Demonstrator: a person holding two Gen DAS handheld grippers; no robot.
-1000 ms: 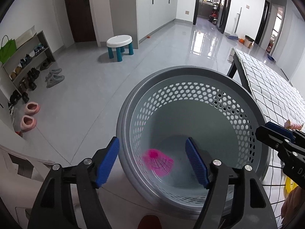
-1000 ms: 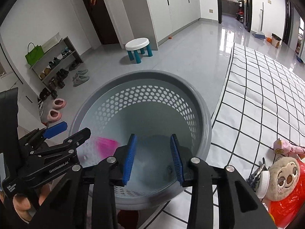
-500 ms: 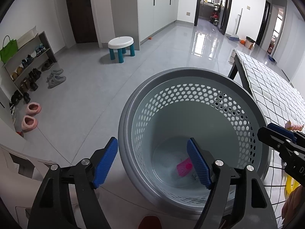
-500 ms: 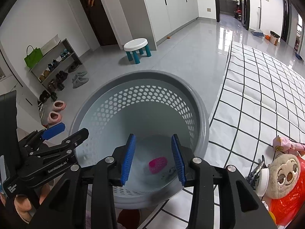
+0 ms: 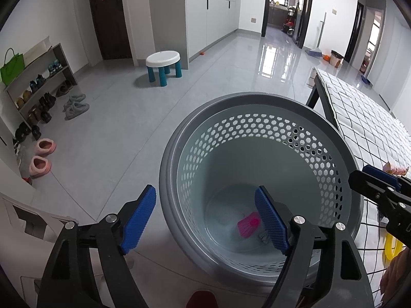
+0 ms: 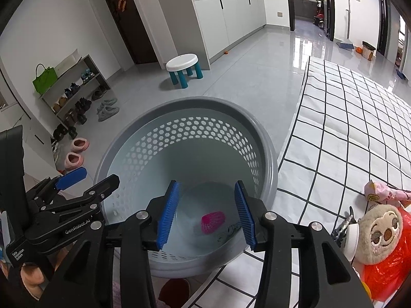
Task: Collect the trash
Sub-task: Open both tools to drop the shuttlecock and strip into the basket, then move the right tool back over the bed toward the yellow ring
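Round grey perforated plastic basket [image 5: 259, 118] standing on the floor, its rim close against the edge of the black-gridded white counter [image 6: 359, 133]; wide bare grey tile floor [image 5: 123, 133] beyond. One pink netted scrap of trash [image 5: 248, 227] lying at the bottom of the basket, beside a small grey crumpled bit. Two tongs held over the opening, both angled down into it. Left tongs [image 5: 205, 220] spread wide, just been opening, nothing between the blue pads. Right tongs [image 6: 206, 218] spread too, just been opening, empty. On the counter: one plush toy [image 6: 380, 233] on red plastic, one pink wrapper [image 6: 385, 192].
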